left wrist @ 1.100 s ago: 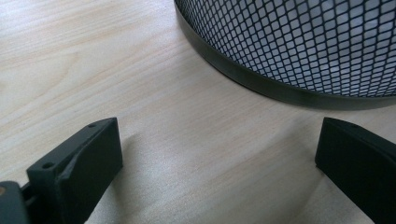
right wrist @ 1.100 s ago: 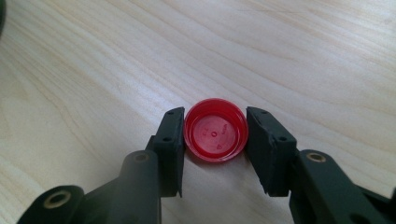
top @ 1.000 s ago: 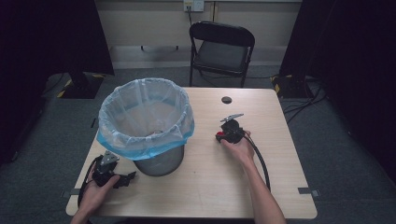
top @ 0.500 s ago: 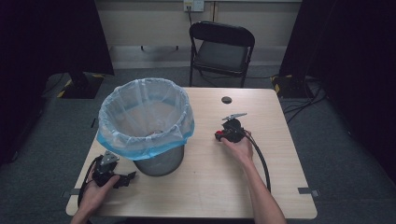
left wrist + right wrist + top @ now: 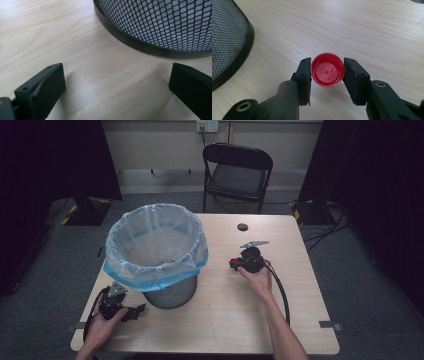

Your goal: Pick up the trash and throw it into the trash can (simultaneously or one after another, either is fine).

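The right gripper [image 5: 327, 72] pinched a red cap [image 5: 327, 70] by its round rim, so it could have squirted free before reaching the lined bin [image 5: 156, 251] on the left, while the left gripper [image 5: 117, 87] sat wide open.

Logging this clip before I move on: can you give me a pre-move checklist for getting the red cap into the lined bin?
1. Red cap between the right gripper pads, both touching it: ok.
2. Cap lifted off the table: cannot tell.
3. Mesh bin upright, blue-edged liner folded over its rim, mouth open: ok.
4. Left gripper open, low beside the bin's base, off the cap's path: ok.
5. Table between cap and bin bare: ok.
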The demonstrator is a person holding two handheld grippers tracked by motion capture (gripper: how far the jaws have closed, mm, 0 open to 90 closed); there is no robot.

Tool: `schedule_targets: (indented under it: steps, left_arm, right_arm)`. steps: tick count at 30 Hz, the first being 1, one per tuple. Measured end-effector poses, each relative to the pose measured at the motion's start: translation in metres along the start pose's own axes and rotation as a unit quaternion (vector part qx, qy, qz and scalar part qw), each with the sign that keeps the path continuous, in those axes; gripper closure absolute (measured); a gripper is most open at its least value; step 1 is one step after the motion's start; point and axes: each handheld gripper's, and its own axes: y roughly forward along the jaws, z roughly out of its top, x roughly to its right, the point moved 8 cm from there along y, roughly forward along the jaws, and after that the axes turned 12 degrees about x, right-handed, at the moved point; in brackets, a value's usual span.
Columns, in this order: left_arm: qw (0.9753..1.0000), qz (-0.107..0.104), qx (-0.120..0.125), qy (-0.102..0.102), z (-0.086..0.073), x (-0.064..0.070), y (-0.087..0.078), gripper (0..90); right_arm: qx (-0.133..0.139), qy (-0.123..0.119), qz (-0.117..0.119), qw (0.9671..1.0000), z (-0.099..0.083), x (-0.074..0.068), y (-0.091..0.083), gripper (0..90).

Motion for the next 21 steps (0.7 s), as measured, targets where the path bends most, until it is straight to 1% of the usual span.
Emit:
schedule_targets:
  steps: [2,7,12,13,16,18,21]
  left_arm:
    - [1.0,0.0,0.0,0.0,0.0,0.0,0.0,0.1]
    - [1.0,0.0,0.0,0.0,0.0,0.0,0.0,0.1]
    - [1.0,0.0,0.0,0.0,0.0,0.0,0.0,0.1]
    - [1.0,0.0,0.0,0.0,0.0,0.0,0.0,0.1]
    - [1.0,0.0,0.0,0.0,0.0,0.0,0.0,0.1]
    - [1.0,0.001,0.001,-0.001,0.0,0.0,0.0,0.1]
    - [1.0,0.001,0.001,-0.001,0.0,0.0,0.0,0.1]
  right_arm:
    - [0.004,-0.001,0.001,1.0,0.003,-0.002,-0.003,59.5]
    - [0.018,0.0,0.013,0.9998,0.011,-0.005,-0.009,59.6]
    - [0.03,-0.006,0.018,0.9994,0.019,-0.01,-0.017,59.6]
    - [0.032,0.0,0.019,0.9993,0.021,-0.011,-0.018,59.6]
    - [0.042,-0.002,0.02,0.9989,0.027,-0.012,-0.022,59.6]
    - [0.054,0.001,0.019,0.9984,0.03,-0.012,-0.024,59.6]
    - [0.062,0.006,0.019,0.9979,0.032,-0.012,-0.026,59.7]
